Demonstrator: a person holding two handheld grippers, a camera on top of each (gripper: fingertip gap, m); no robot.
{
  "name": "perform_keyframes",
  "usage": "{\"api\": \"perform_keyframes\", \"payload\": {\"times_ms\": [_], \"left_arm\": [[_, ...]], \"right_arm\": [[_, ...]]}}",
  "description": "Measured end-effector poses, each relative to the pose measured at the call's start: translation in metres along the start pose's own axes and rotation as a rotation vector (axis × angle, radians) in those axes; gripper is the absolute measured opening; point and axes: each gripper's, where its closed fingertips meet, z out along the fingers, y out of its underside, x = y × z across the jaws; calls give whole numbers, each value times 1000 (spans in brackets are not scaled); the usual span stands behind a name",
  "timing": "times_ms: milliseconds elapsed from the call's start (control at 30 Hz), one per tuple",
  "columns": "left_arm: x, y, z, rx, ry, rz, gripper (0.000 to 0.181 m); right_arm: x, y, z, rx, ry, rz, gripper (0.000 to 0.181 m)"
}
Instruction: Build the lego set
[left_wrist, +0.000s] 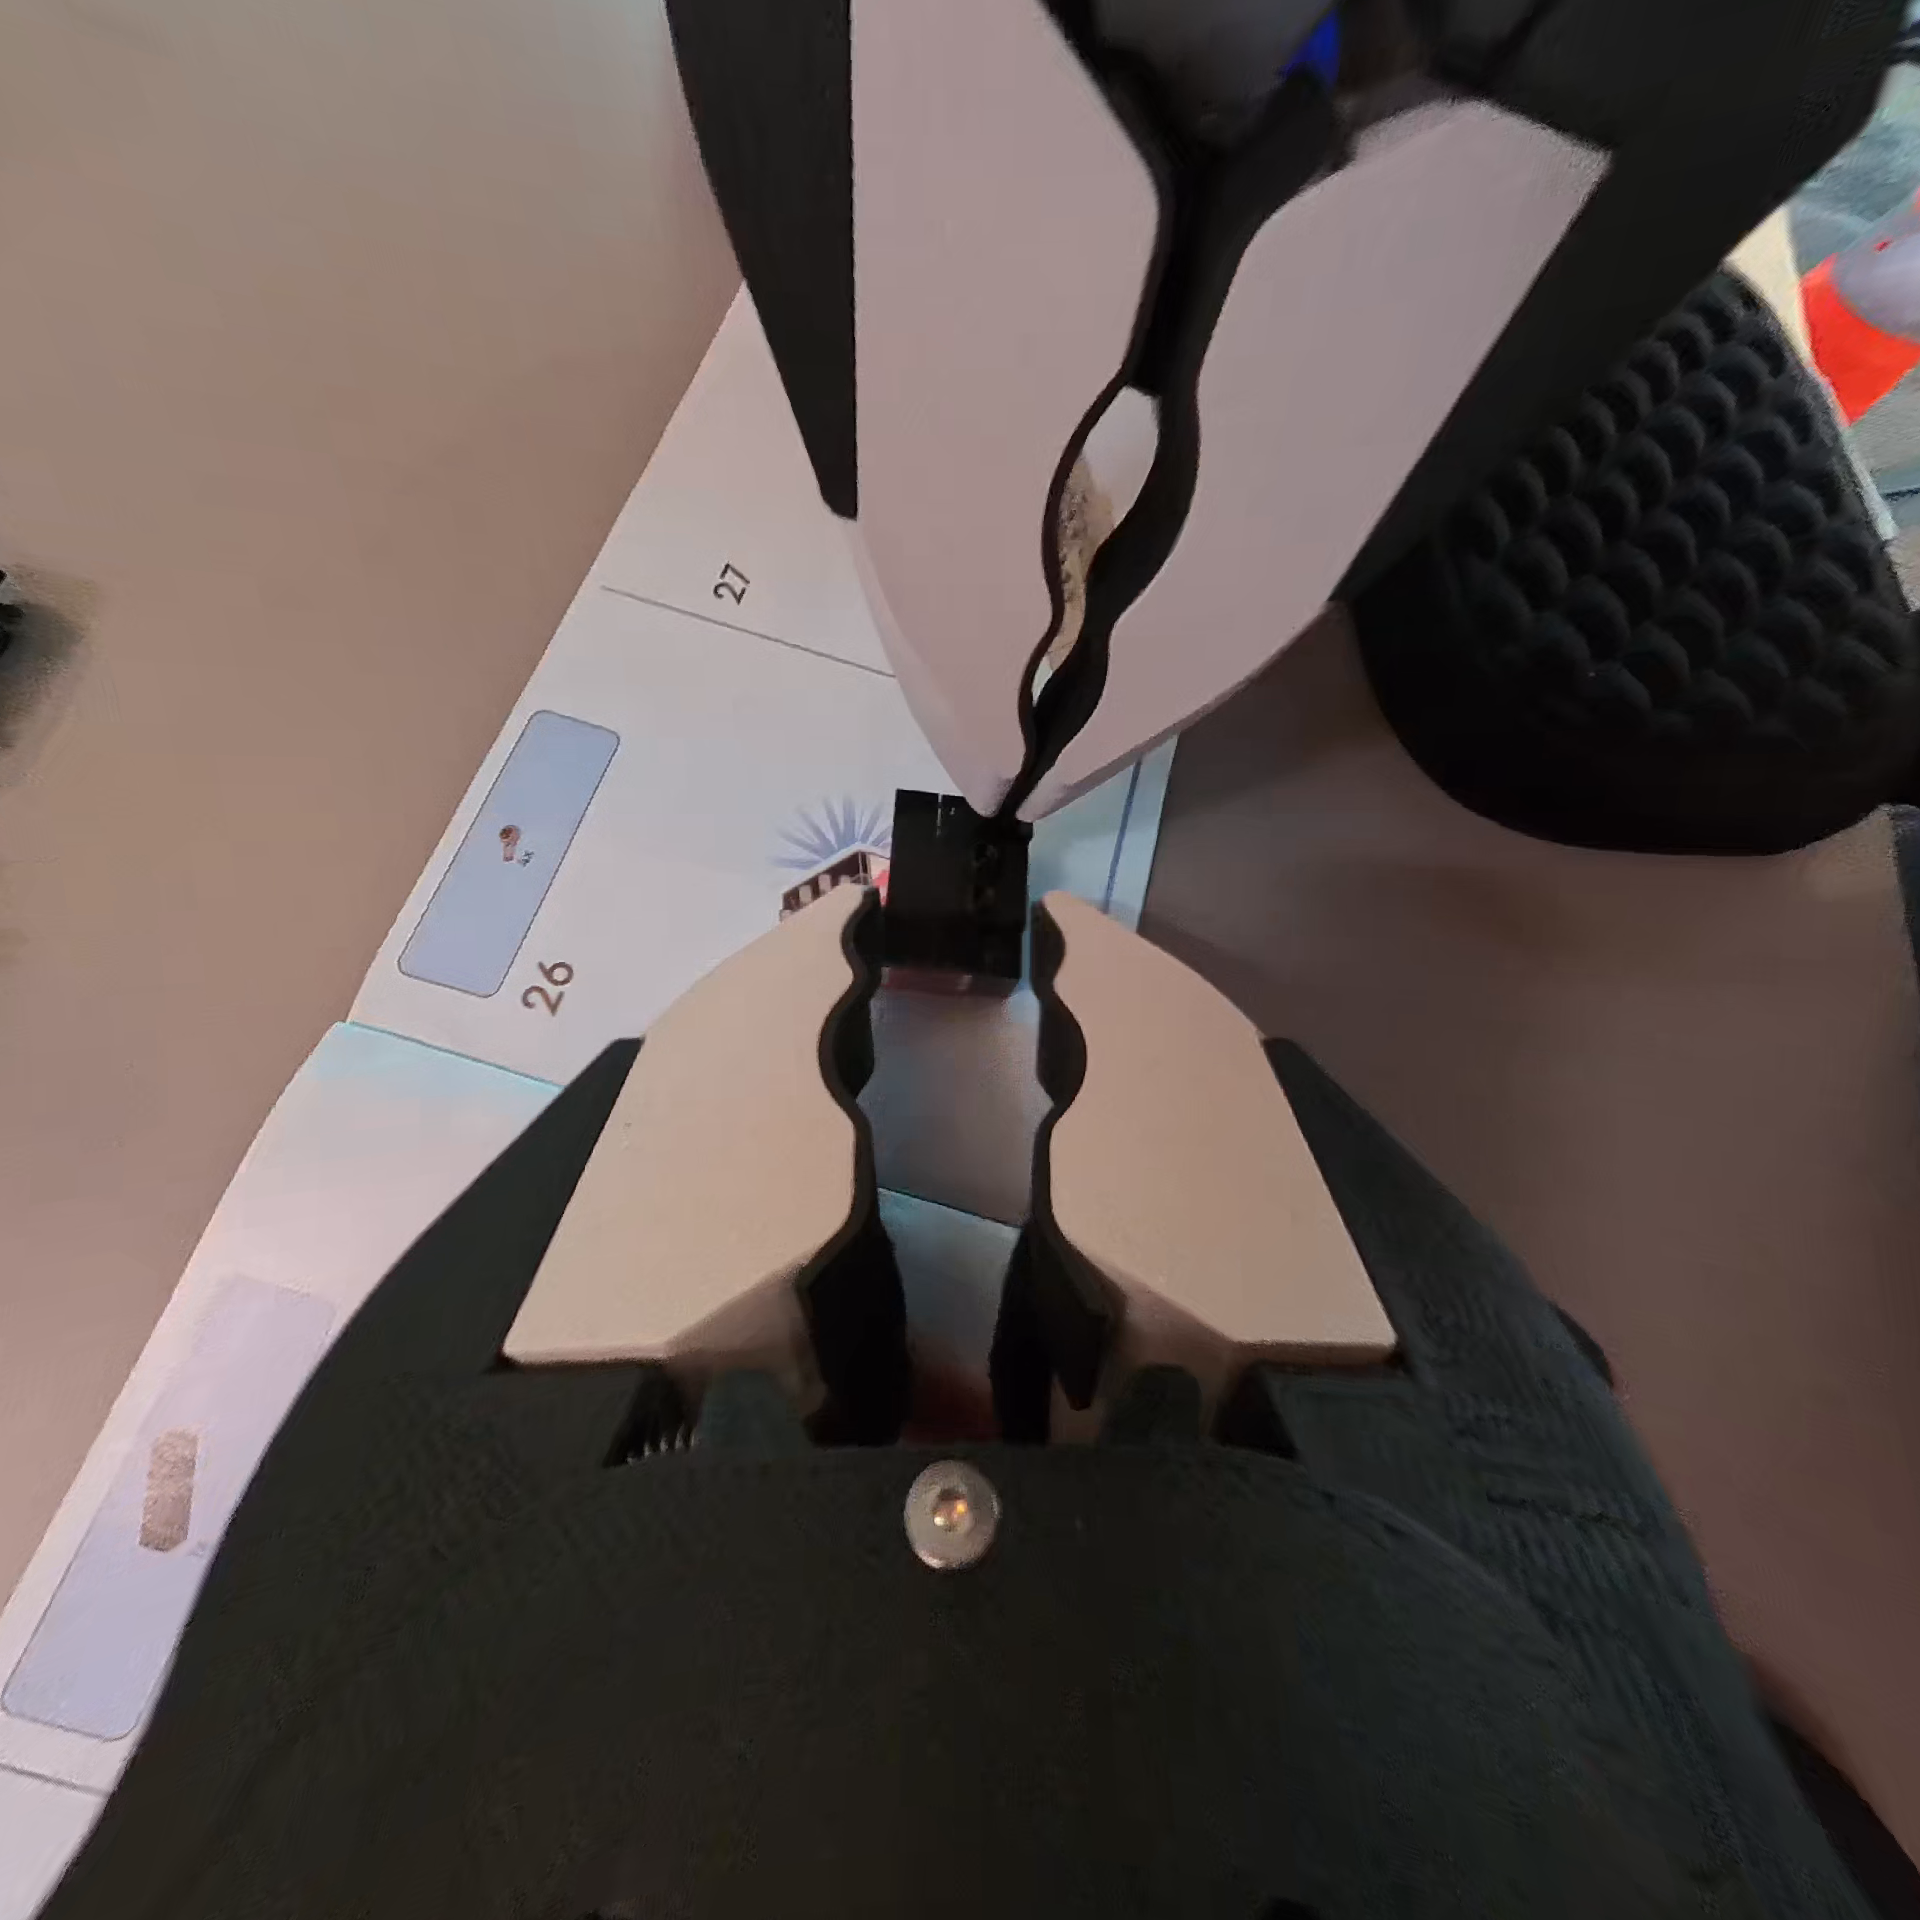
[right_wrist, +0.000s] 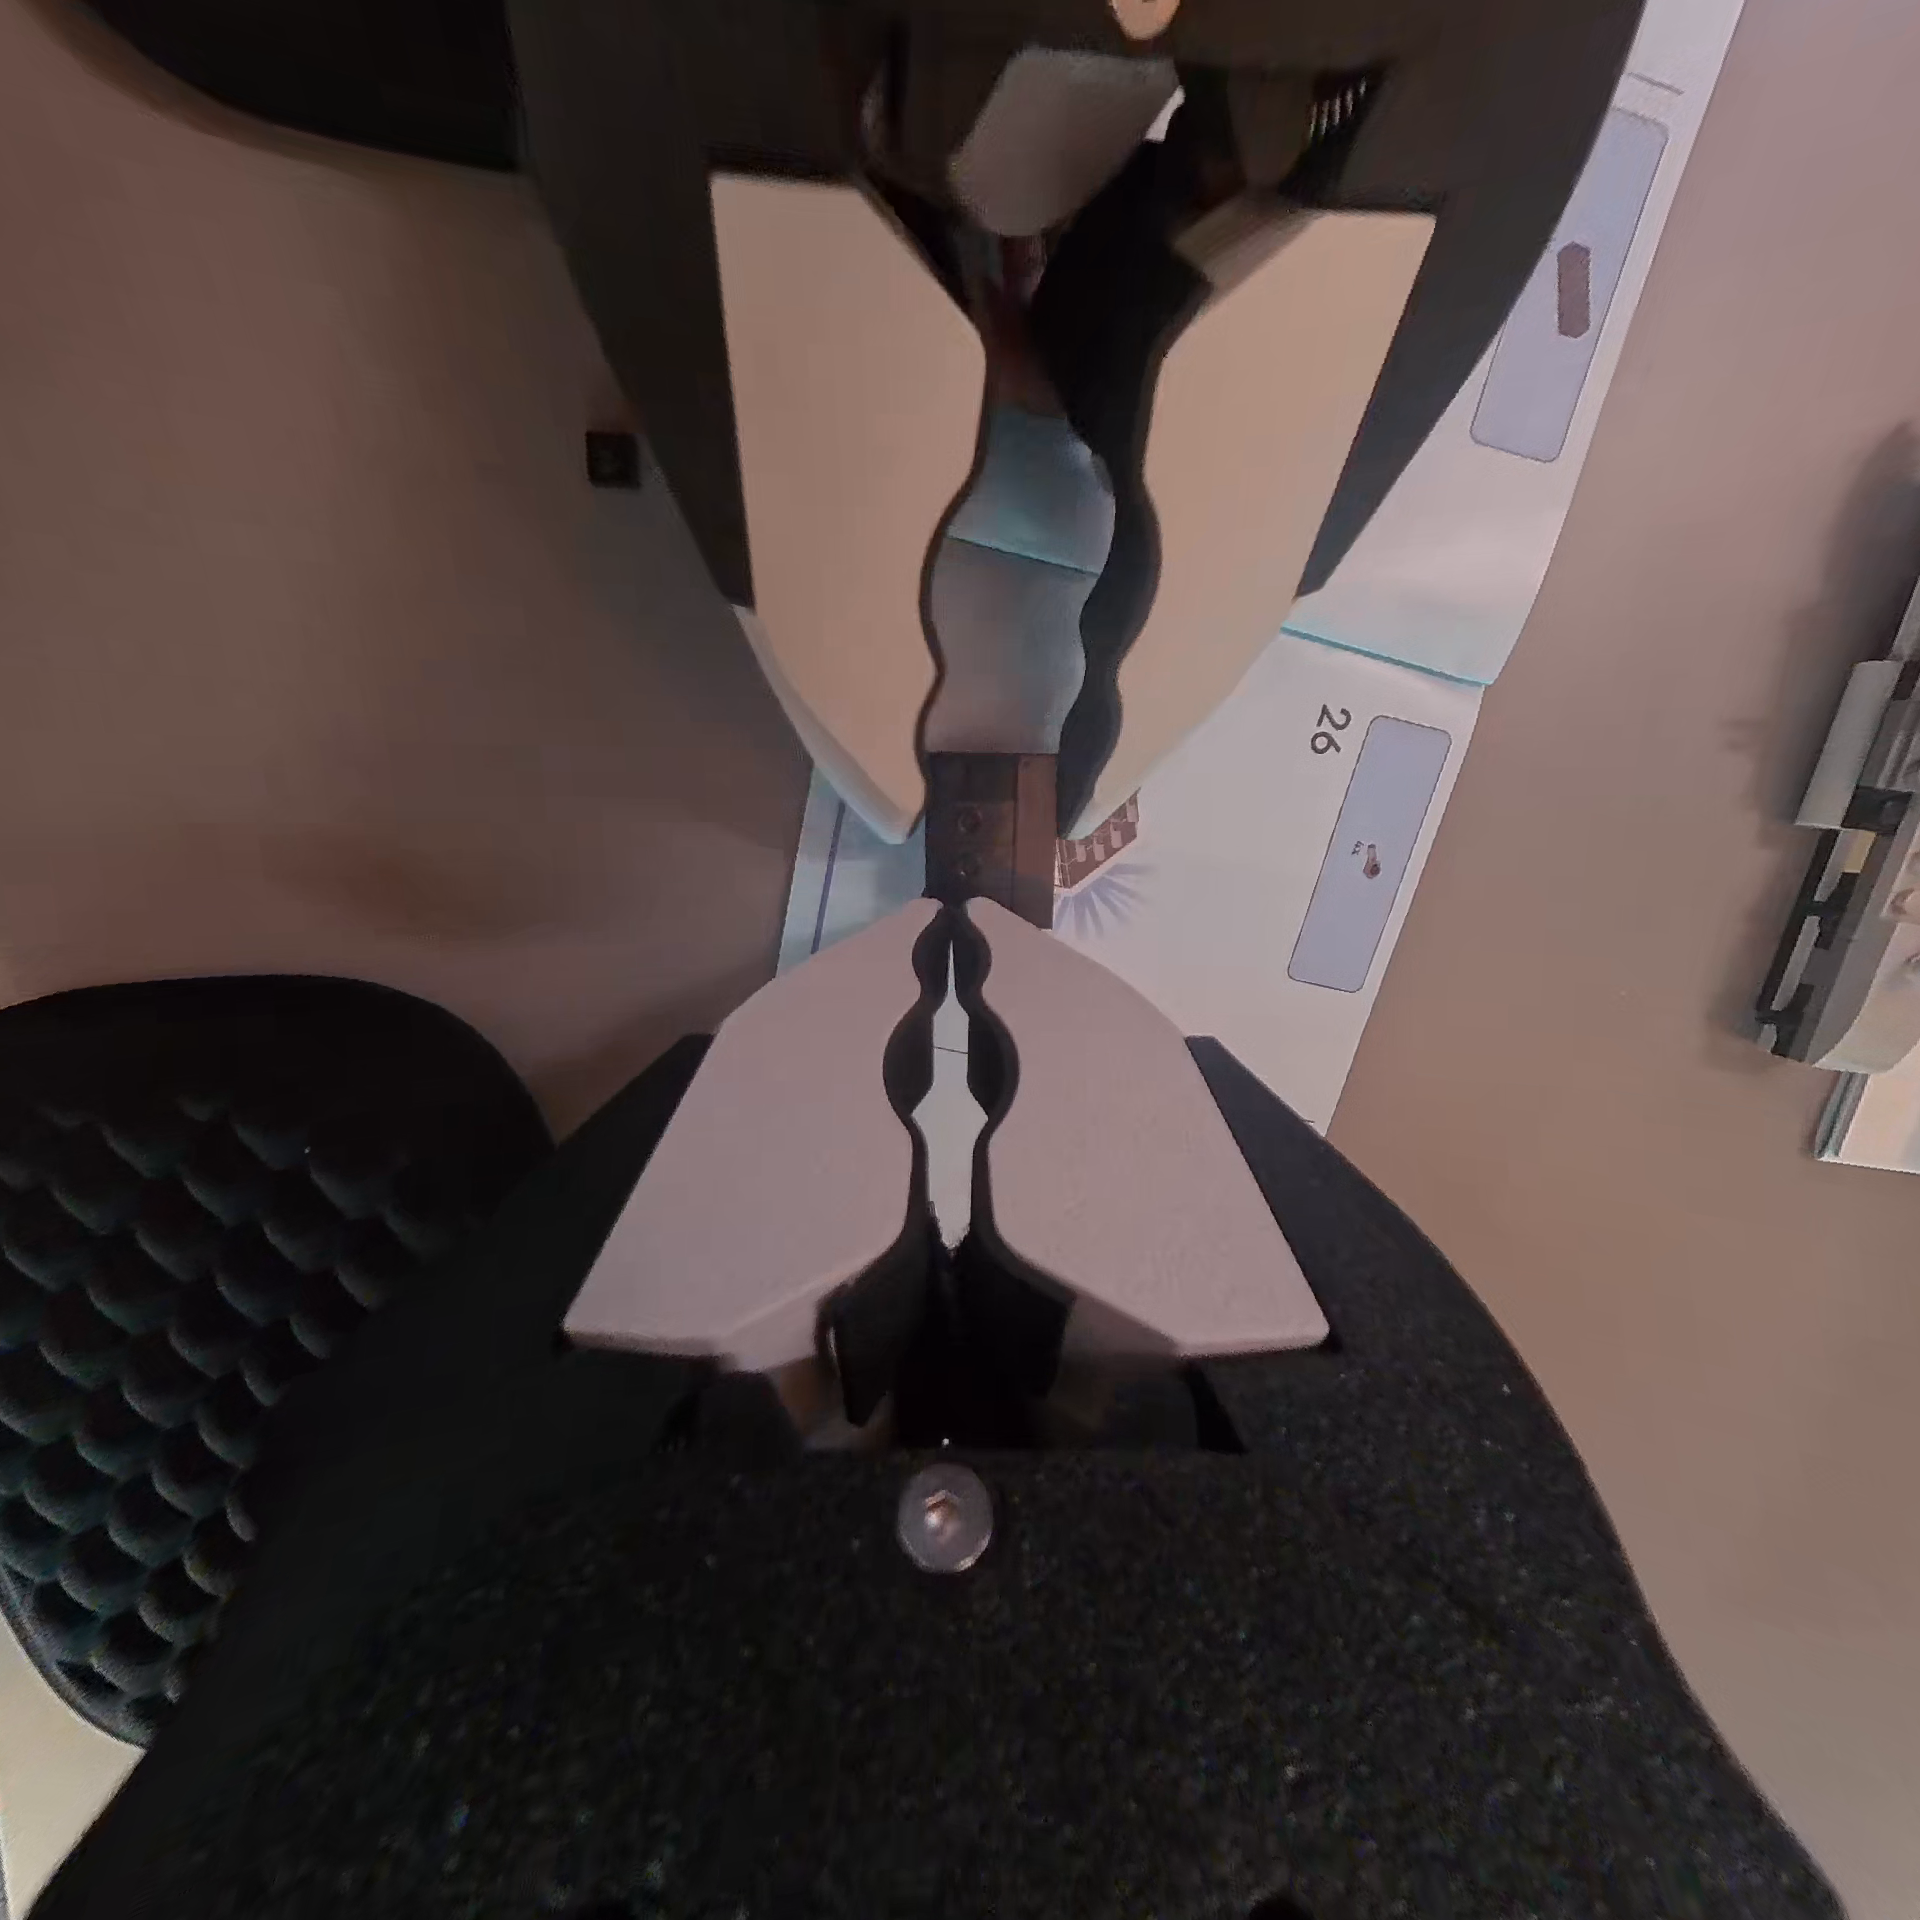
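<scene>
My left gripper (left_wrist: 956, 909) is shut on a small black lego piece (left_wrist: 951, 873) and holds it above the open instruction booklet (left_wrist: 499, 862). My right gripper (left_wrist: 1006, 808) comes from the opposite side, jaws pressed together, its tips touching the far end of the piece. In the right wrist view my right gripper (right_wrist: 951, 912) meets the studded end of the black piece (right_wrist: 987, 831), which sits between the left gripper's tips (right_wrist: 992, 821). I cannot see anything held in the right tips.
The booklet (right_wrist: 1351, 831) lies on a beige table. A partly built grey and black lego model (right_wrist: 1860, 831) sits at the right edge. A small black piece (right_wrist: 611, 457) lies on the table. A black mesh chair (right_wrist: 208, 1299) stands beside the table. Left and right tips are no more than a few centimetres apart.
</scene>
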Motion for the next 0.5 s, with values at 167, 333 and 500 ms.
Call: {"api": "perform_keyframes", "payload": {"times_ms": [167,333,500], "left_arm": [[-1,2,1,-11,-1,-16,26],[-1,2,1,-10,7,-27,26],[-1,2,1,-10,7,-26,26]], "right_arm": [[-1,-1,1,14,-8,17,0],[-1,-3,1,2,-1,56,0],[-1,-2,2,-4,-28,119,0]]}}
